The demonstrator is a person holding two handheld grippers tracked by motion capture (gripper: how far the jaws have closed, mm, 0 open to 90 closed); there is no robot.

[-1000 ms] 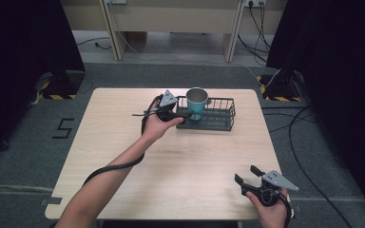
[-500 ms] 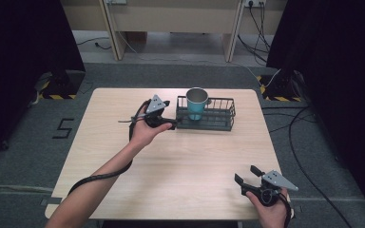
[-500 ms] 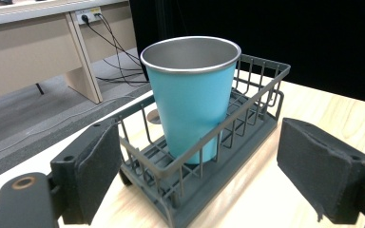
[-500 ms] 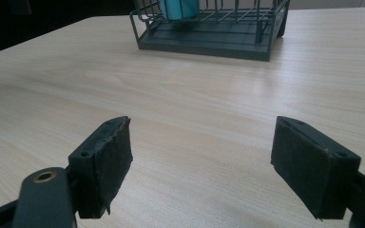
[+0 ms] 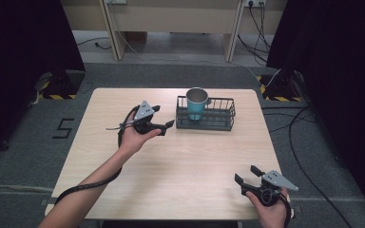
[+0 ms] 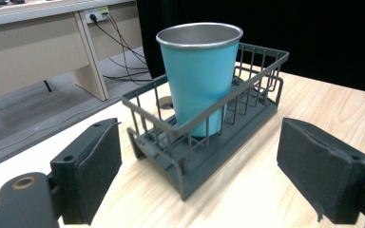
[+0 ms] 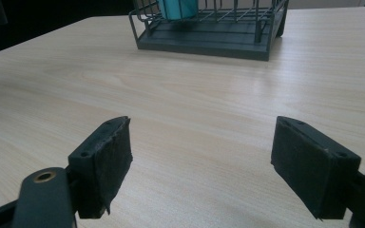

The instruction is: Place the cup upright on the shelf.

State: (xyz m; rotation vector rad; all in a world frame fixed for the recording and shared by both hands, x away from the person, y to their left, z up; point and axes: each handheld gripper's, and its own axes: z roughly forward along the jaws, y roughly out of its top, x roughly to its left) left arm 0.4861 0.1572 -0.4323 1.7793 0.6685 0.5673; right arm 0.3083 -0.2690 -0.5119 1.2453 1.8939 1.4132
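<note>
A teal metal cup stands upright in the left end of a dark wire basket at the back of the wooden table. My left gripper hovers just left of the basket, open and empty, apart from it. In the left gripper view the cup and the basket sit straight ahead between the spread jaws of the left gripper. My right gripper rests open at the table's front right corner. The right gripper looks across bare wood toward the basket and the cup's base.
The table is bare wood across its middle and front. Cables run over the grey floor to the right. Desk legs stand behind the table, and black curtains hang on both sides.
My left gripper has drawn back to the left, away from the basket and cup it was beside a second ago. The right gripper has stayed put.
</note>
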